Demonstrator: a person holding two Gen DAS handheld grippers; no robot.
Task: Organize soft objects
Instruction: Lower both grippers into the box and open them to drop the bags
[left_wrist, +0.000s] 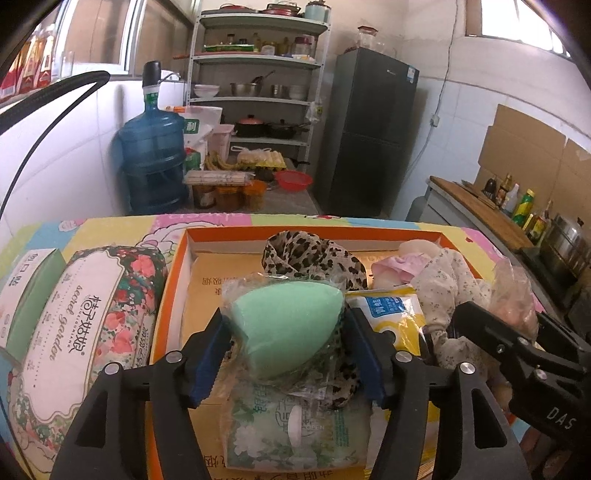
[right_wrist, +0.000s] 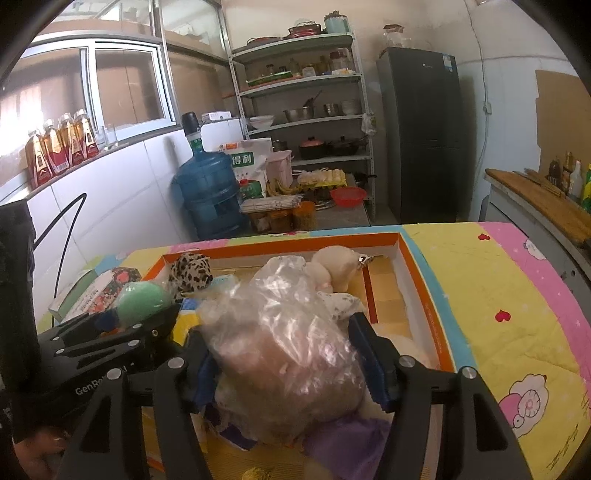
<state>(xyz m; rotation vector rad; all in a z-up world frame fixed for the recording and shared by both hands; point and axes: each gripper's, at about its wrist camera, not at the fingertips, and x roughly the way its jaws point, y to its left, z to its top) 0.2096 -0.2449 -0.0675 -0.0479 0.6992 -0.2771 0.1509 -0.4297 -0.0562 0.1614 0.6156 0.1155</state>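
- Makeup sponge (left_wrist: 284, 328), green, bagged: clamped by left gripper (left_wrist: 286, 350) above orange box (left_wrist: 177, 266).
- Plastic-bagged soft item (right_wrist: 288, 354): clamped by right gripper (right_wrist: 288, 365), 3 o'clock of sponge.
- Risk: slick wrappers may slip.

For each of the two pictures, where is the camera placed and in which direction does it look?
Left wrist view: sits on the left gripper, looking forward over the orange box toward the shelves; its fingers clamp the green sponge; the right gripper shows at right.
Right wrist view: sits on the right gripper, facing the same way; its fingers clamp a clear plastic bag; the left gripper shows at left.
Shared: orange box, sponge, leopard cloth, water jug, fridge.
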